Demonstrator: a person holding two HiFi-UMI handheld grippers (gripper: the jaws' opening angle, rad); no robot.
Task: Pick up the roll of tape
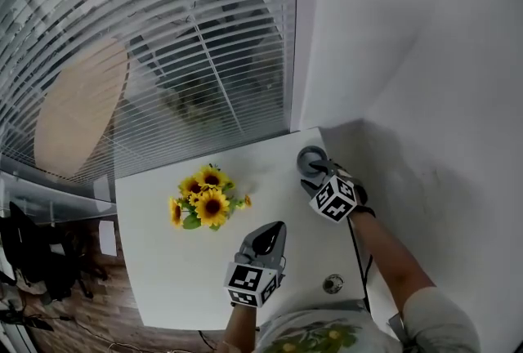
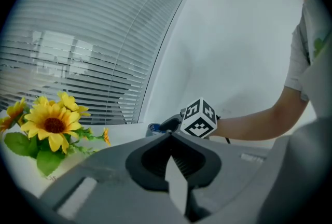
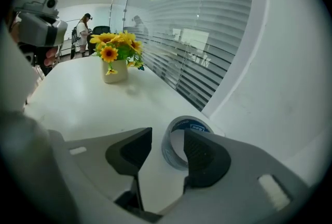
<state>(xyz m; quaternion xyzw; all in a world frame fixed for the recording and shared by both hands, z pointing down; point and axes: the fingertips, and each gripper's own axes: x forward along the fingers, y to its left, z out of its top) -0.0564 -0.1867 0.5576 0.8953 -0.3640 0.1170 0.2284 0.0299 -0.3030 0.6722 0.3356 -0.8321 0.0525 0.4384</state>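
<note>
Right gripper view alone shows right gripper's (image 3: 168, 135) released fingers (image 3: 129, 153) at roll of tape (image 3: 193, 126); left gripper (image 2: 171, 140) clenched.

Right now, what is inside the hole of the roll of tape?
Only bare white table shows inside the roll of tape. One jaw of the open right gripper covers the hole's right part, which is hidden.

Roll of tape (image 3: 193, 127) grey, blue-and-white label inside; sunflowers (image 1: 204, 200) yellow, brown centres, green leaves, in cream pot (image 3: 115, 72); worktop (image 1: 163, 261) white; blinds (image 1: 163, 33) pale grey, horizontal stripes.
</note>
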